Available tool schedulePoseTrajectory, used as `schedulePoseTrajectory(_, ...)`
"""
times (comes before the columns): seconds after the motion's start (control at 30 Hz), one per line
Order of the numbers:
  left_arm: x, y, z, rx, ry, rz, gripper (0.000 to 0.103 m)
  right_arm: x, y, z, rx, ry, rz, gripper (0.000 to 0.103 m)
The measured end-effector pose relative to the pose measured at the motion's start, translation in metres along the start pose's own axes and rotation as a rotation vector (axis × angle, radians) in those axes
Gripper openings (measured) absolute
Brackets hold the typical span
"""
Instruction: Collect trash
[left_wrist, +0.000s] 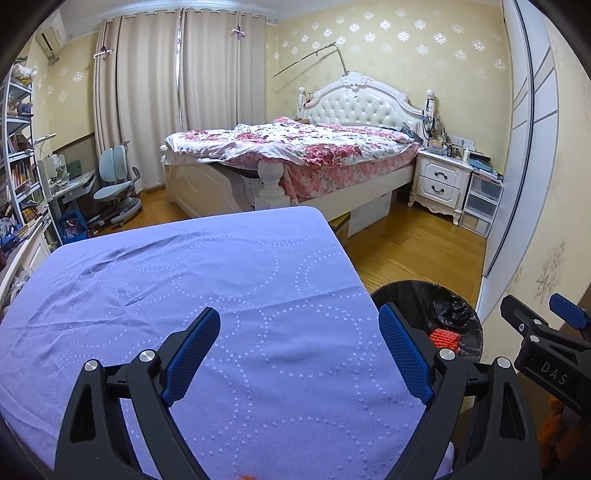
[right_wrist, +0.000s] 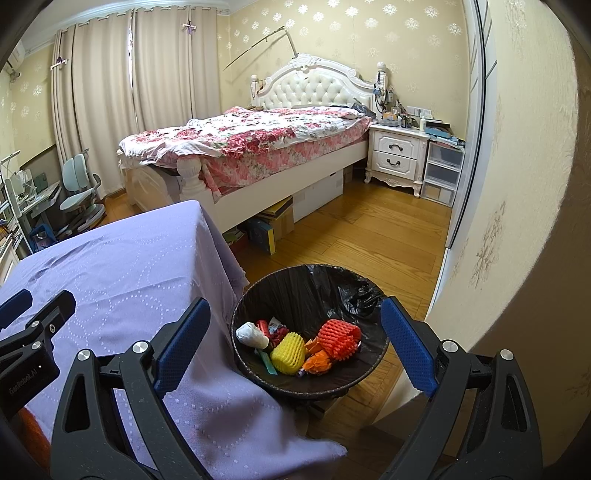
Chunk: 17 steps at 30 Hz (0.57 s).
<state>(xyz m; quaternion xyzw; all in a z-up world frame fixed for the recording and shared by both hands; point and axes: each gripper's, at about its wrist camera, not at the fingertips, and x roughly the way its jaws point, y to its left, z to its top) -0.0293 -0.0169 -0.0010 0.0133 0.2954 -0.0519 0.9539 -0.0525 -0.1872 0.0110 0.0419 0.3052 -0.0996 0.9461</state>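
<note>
A round bin with a black liner stands on the floor just right of the table with the purple cloth. Inside lie an orange foam net, a yellow foam net, a white crumpled wad and several small scraps. My right gripper hangs open above the bin with nothing between its blue pads. My left gripper is open and empty over the purple cloth. The bin and the right gripper's side show at the left wrist view's right edge.
A bed with a floral cover stands behind the table, boxes under it. A white nightstand and plastic drawers are at the back right. A wall is close on the right. A desk chair is at the left.
</note>
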Motion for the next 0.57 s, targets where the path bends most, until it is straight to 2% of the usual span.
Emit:
schedulePoseTrajectory(0.3,0.002,0.000,-0.001,0.021,-0.003,0.006,0.087,-0.002,0.005,-0.005,-0.006,-0.001,0.007,0.091)
schedulePoseTrajectory(0.57,0.010,0.014,0.002,0.044,0.013,0.058,0.087,0.001,0.018,-0.010,-0.038,0.012,0.041,0.091)
